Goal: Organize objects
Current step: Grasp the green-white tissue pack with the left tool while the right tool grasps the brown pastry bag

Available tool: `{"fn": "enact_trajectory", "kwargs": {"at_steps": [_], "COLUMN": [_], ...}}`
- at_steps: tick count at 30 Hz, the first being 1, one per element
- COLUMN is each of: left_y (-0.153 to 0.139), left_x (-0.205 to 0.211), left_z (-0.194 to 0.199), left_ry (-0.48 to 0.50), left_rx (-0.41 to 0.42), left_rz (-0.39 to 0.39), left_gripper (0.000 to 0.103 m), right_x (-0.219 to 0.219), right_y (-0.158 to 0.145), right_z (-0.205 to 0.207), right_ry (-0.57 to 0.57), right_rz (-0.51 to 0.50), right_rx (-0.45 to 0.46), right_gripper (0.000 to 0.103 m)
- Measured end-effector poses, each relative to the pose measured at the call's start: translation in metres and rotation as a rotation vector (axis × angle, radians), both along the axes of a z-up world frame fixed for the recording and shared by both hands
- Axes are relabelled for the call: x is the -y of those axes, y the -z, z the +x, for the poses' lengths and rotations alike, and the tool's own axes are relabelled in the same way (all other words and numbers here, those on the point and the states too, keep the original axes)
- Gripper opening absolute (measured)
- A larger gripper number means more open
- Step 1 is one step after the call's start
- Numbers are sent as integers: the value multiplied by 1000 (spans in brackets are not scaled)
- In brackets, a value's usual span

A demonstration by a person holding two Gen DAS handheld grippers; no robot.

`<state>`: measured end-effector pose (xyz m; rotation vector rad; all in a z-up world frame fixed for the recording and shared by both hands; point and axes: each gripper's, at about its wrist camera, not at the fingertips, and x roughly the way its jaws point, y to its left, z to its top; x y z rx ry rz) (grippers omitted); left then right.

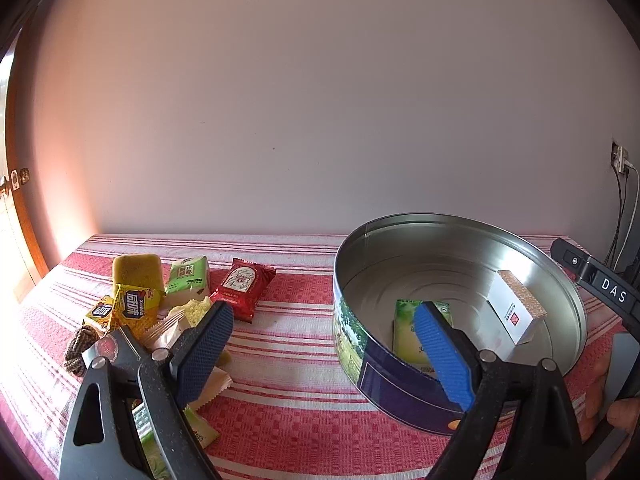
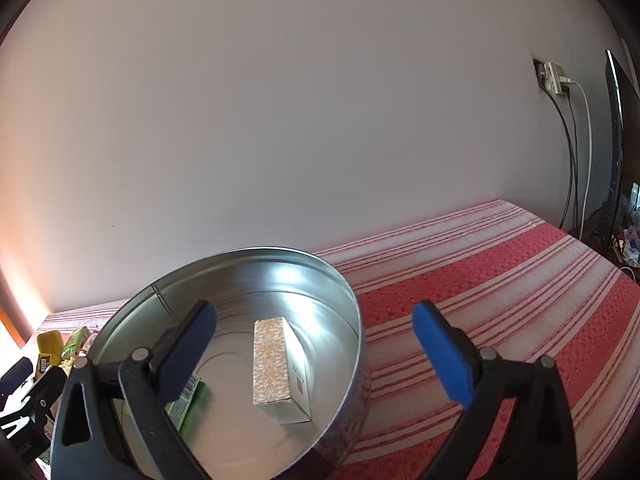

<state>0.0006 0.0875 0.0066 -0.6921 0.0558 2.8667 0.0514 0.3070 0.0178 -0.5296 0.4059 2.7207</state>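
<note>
A round metal tin (image 1: 560,280) stands on the red striped cloth. It holds a white and orange box (image 1: 516,306) and a green packet (image 1: 408,332). Both show in the right wrist view too: the box (image 2: 280,368) and the packet (image 2: 192,404) in the tin (image 2: 352,312). My left gripper (image 1: 324,344) is open and empty, its right finger over the tin's near wall, its left finger beside the snack pile. My right gripper (image 2: 312,344) is open and empty, straddling the tin's right wall above the box.
A pile of snacks lies at the left: a red packet (image 1: 242,286), a green packet (image 1: 188,276), yellow packets (image 1: 132,308), a yellow sponge (image 1: 136,266) and a brown rope knot (image 1: 78,350). Cables (image 2: 576,160) hang from a wall socket at the right.
</note>
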Motion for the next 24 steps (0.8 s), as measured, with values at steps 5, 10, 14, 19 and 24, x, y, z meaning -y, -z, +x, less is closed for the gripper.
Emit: {"fn": "enact_trajectory", "kwargs": {"at_steps": [5, 10, 14, 19, 24], "left_y": [4, 7, 9, 12, 16], "left_x": [19, 34, 45, 65, 95], "left_z": [-1, 5, 12, 23, 28], "left_ry": [-12, -11, -10, -20, -21], "left_rx": [13, 29, 45, 58, 109], "left_rz": [-10, 6, 3, -2, 33], "left_gripper": [93, 93, 93, 93, 93], "right_x": [9, 29, 44, 65, 91], "right_y": [-3, -5, -6, -7, -6], "right_z": [11, 19, 25, 34, 38], "right_ry": [39, 41, 28, 12, -22], "right_rz": [4, 51, 50, 39, 36], "right_rx": [-32, -34, -38, -37, -17], "right_gripper": [100, 101, 101, 102, 102]}}
